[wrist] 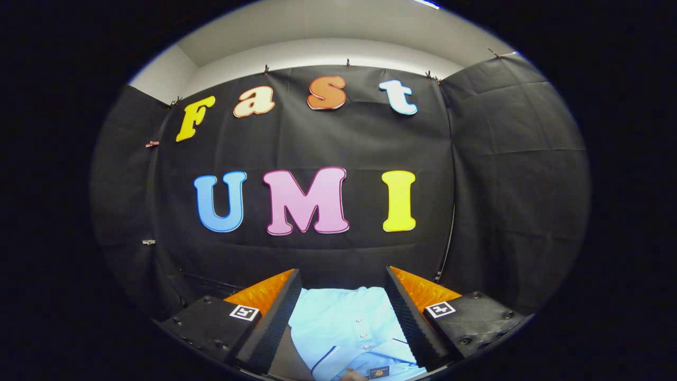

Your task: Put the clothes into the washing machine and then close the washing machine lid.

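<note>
On the left, the booth's black cloth wall (132, 211) is hanging with a small clip pinned near its upper part, and a pale ceiling strip is showing above it. Moving in, the left finger (275, 317) of the gripper (344, 280) is angling forward, a square marker sitting on its base. Between the two fingers, a light blue shirt (344, 328) is lying, its buttons running down a placket and a dark trim line crossing the near part. The jaws are standing spread, and the cloth is lying below the gap; whether either finger is touching it cannot be told. On the right, the other finger (404, 312) is angling forward, with more black cloth hanging beyond.
</note>
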`<state>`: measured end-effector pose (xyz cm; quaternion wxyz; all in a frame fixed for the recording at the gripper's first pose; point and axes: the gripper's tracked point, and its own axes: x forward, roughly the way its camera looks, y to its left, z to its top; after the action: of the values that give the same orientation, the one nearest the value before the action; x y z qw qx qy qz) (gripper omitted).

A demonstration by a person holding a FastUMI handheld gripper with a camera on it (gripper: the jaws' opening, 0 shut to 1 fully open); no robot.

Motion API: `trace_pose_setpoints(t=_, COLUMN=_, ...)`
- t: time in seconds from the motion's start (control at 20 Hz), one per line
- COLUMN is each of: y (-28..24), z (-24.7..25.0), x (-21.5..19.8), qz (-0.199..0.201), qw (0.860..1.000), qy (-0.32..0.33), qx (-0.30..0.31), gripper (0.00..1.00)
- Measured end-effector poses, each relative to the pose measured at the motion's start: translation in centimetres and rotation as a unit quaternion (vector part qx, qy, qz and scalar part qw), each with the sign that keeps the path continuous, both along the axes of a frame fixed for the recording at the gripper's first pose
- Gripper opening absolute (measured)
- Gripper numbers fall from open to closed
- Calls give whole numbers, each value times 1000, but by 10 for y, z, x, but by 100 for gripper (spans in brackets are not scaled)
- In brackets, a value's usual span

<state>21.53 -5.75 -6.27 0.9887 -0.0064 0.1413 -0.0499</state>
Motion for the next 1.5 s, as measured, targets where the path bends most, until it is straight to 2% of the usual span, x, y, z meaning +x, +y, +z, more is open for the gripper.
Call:
trace_pose_setpoints(t=0.3, y=-17, z=-72, x=45, qz=-11, qw=996, qy=90, qx=-5, gripper=98)
trace_pose_setpoints(t=0.6, y=-31, z=-146, x=58, qz=-14, qw=981, qy=191, qx=-36, gripper=99)
trace_pose_setpoints(t=1.05, y=-55, z=-194, x=50, qz=-47, qw=960, qy=275, qx=-30, gripper=100)
trace_pose_setpoints(t=1.2, y=-56, z=-205, x=44, qz=-52, qw=949, qy=310, qx=1, gripper=100)
trace_pose_setpoints(t=1.5, y=-53, z=-204, x=43, qz=-50, qw=947, qy=316, qx=-6, gripper=99)
